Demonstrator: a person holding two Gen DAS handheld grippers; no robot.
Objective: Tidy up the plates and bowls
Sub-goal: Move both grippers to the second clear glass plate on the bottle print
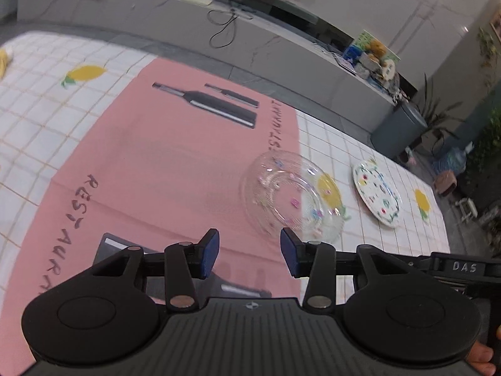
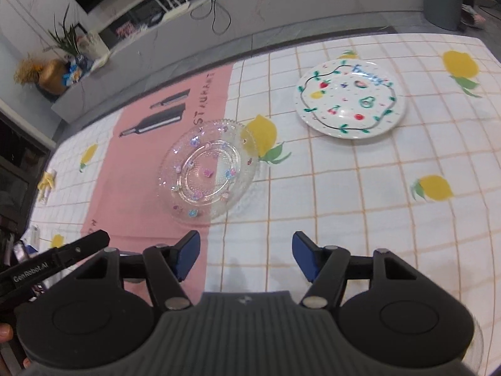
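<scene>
A clear glass plate (image 1: 289, 195) with small coloured decorations lies on the table, half on the pink placemat (image 1: 150, 169). It also shows in the right wrist view (image 2: 208, 170). A white painted plate (image 1: 377, 194) lies further right; in the right wrist view (image 2: 349, 98) it is at the far right. My left gripper (image 1: 249, 252) is open and empty, just short of the glass plate's near rim. My right gripper (image 2: 245, 257) is open and empty, above the tablecloth, nearer than both plates.
The table has a white checked cloth with lemon prints (image 2: 435, 188). The left gripper's body (image 2: 56, 260) shows at the left edge of the right wrist view. A grey bin (image 1: 399, 127) stands beyond the table, and a low grey cabinet (image 1: 281, 53) runs behind.
</scene>
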